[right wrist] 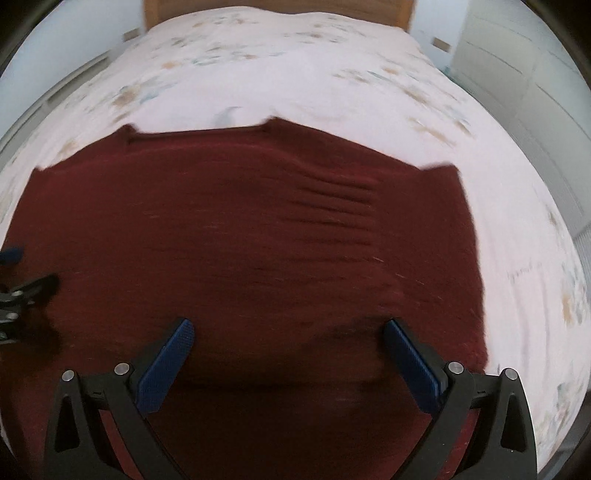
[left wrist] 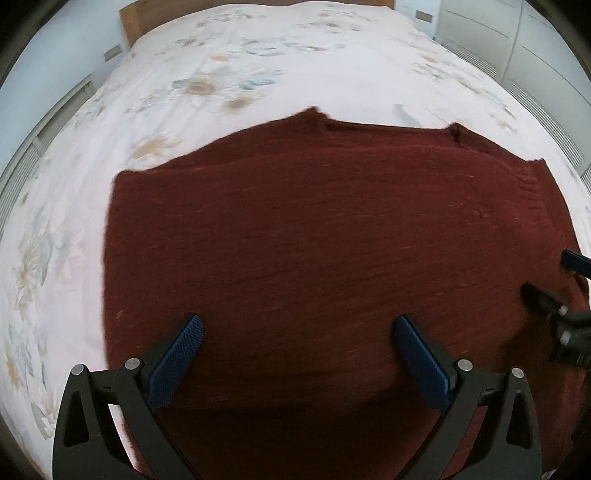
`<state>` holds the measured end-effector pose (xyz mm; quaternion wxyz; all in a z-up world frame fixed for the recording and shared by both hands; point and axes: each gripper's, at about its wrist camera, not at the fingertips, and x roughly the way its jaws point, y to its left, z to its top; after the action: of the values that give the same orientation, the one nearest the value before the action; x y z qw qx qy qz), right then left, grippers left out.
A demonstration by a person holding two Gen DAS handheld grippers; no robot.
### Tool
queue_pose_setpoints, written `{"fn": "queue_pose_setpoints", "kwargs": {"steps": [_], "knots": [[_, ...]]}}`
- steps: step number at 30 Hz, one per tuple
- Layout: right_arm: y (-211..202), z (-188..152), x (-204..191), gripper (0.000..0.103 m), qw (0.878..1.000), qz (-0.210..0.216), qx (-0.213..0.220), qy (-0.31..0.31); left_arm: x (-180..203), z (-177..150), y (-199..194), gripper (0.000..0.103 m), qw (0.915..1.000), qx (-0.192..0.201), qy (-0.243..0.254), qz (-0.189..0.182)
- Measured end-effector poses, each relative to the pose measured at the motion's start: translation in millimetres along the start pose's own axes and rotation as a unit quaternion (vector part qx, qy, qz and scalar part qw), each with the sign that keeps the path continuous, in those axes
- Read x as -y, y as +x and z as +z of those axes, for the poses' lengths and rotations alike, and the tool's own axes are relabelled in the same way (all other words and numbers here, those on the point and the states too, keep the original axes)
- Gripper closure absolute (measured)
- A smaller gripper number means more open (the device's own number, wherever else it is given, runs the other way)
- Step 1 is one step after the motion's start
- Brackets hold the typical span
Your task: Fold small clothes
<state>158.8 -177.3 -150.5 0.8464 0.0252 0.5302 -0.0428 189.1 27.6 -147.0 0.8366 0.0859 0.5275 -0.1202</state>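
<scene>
Lying flat on flowery bed: fuzzy dark red knit sweater. Hovering above, left gripper and right gripper, both gaping wide.

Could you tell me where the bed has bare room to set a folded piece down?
The sheet lies bare between the sweater collar and the headboard, and in strips along both sleeve edges. The near middle is crowded: sweater, left gripper and right gripper.
</scene>
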Motion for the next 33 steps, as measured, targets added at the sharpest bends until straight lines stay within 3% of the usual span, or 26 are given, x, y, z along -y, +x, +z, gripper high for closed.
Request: {"fn": "queue_pose_setpoints", "kwargs": {"steps": [3, 6, 18, 23, 33], "knots": [[-1, -4, 23, 0.0, 1.0, 0.001, 0.004, 0.022, -27, -7, 2, 0.001, 0.9997, -0.003, -0.023, 0.006], [-2, -6, 34, 0.0, 0.999, 0.005, 0.006, 0.032, -46, -11, 4, 0.001, 0.999, -0.006, -0.042, -0.017], [-19, -8, 23, 0.0, 0.999, -0.009, 0.027, 0.031, -55, -11, 7, 0.001, 0.9979, -0.011, -0.059, -0.024], [-47, -7, 27, 0.0, 0.999, -0.012, 0.045, 0.028, -53, -15, -27, 0.001, 0.9973, -0.005, -0.071, -0.018], [-115, -18, 37, 0.0, 0.997, -0.004, 0.076, 0.033, -44, -32, -117, 0.001, 0.9965, 0.067, -0.05, 0.001]]}}
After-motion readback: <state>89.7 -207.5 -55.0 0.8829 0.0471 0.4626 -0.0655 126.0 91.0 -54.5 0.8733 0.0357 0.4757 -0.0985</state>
